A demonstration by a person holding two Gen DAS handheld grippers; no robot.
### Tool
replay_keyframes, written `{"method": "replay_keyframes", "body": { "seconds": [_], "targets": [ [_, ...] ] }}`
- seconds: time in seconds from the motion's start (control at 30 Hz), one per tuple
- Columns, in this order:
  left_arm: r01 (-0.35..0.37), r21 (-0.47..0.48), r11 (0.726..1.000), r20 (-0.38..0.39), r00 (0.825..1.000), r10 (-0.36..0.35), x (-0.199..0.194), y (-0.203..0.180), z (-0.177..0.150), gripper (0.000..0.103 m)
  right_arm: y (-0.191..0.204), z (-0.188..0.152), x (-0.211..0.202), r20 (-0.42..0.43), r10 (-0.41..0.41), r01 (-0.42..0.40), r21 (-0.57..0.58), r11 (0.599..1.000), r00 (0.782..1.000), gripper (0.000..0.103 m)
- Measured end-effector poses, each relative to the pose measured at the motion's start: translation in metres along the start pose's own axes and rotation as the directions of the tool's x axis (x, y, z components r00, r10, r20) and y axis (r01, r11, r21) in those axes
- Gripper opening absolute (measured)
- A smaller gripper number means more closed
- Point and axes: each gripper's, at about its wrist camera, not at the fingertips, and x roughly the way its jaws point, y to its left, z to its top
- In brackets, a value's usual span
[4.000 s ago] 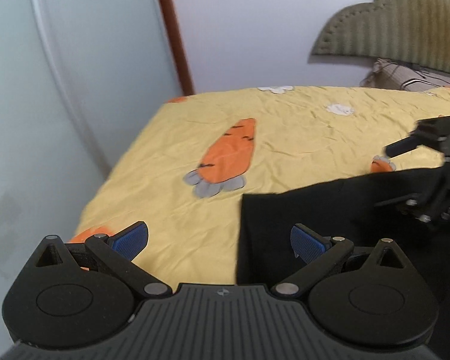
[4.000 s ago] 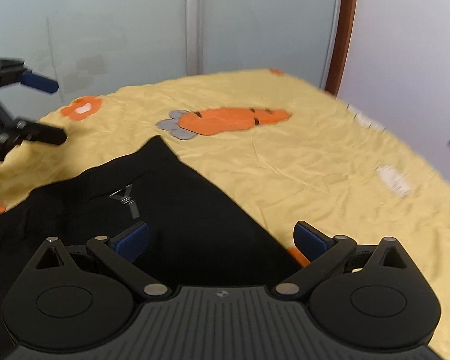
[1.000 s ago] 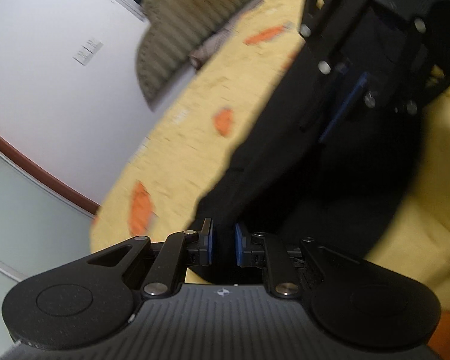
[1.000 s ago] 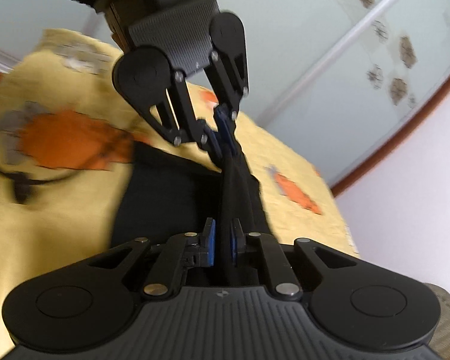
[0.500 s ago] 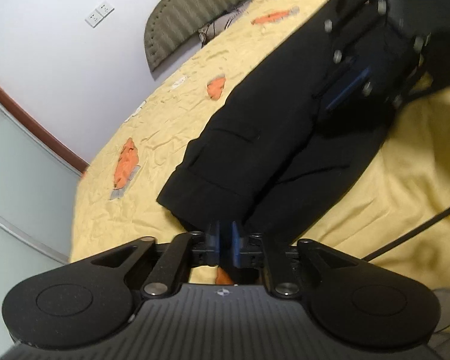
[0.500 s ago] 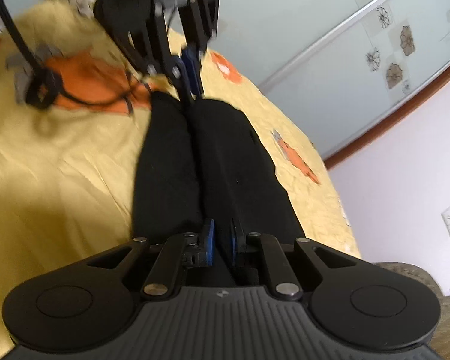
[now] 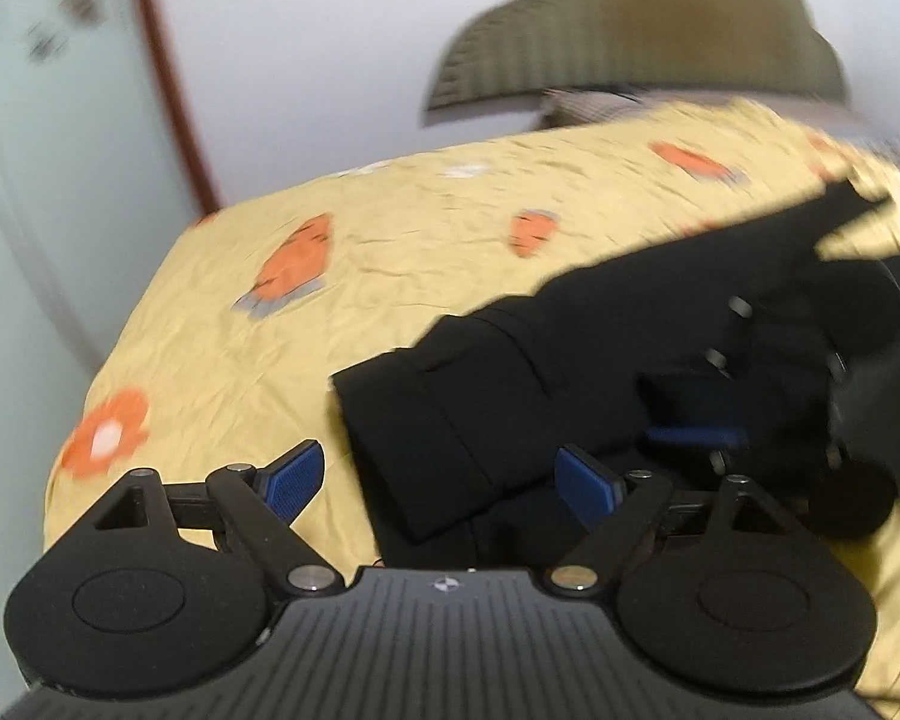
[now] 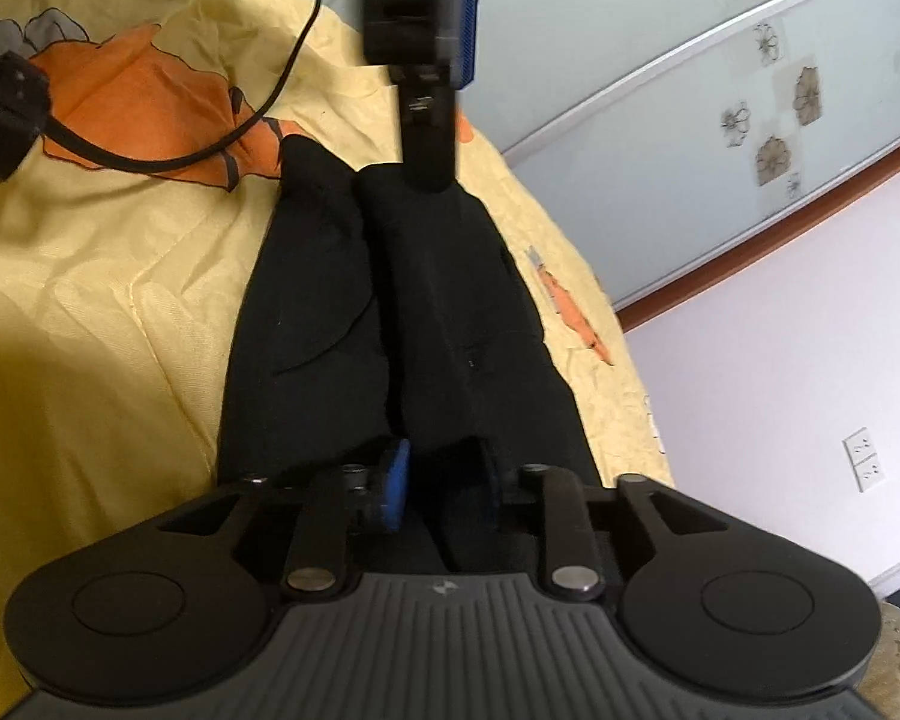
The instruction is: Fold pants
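Looking through your left wrist camera, your left gripper (image 7: 441,477) has just spread wide, released above the black pants (image 7: 510,384) on the yellow bedsheet (image 7: 390,252), while in the right wrist view your right gripper (image 8: 441,483) has been loosening, pants fabric lying between its parted jaws.

The black pants (image 8: 390,312) lie stretched out long on the yellow carrot-print bedspread (image 8: 102,324), folded lengthwise so the two legs sit side by side with a dark seam between them. In the left wrist view the pants (image 7: 510,372) show one squared, layered end with a stitched band, pointing toward the bed's near corner.
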Motion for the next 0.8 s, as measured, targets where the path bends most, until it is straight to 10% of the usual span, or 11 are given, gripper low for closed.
{"method": "replay_keyframes", "body": {
  "seconds": [0.1,0.23,0.3,0.43,0.8],
  "targets": [
    [0.018,-0.186,0.982,-0.056,0.998,-0.029,0.001,0.016,0.007,0.088,0.004,0.0,-0.006,0.02,-0.025,0.025,-0.006,1.0,0.999,0.05],
    [0.09,-0.438,0.894,-0.11,0.982,-0.152,0.007,0.033,0.01,0.087,0.009,0.009,0.005,0.03,-0.039,0.04,-0.037,0.998,0.999,0.05],
    [0.128,-0.534,0.836,-0.11,0.97,-0.219,0.009,0.038,0.01,0.087,0.006,0.013,0.012,0.028,-0.026,0.027,-0.021,0.999,0.999,0.049],
    [0.154,-0.677,0.72,-0.096,0.951,-0.294,0.012,0.045,0.009,0.088,-0.008,0.014,0.022,0.003,0.007,-0.007,0.06,0.998,1.0,0.006],
    [0.088,-0.923,0.374,-0.071,0.918,-0.39,0.06,0.058,-0.009,0.093,-0.051,0.008,0.0,0.07,0.118,-0.136,0.361,0.922,0.99,0.004]
  ]
}}
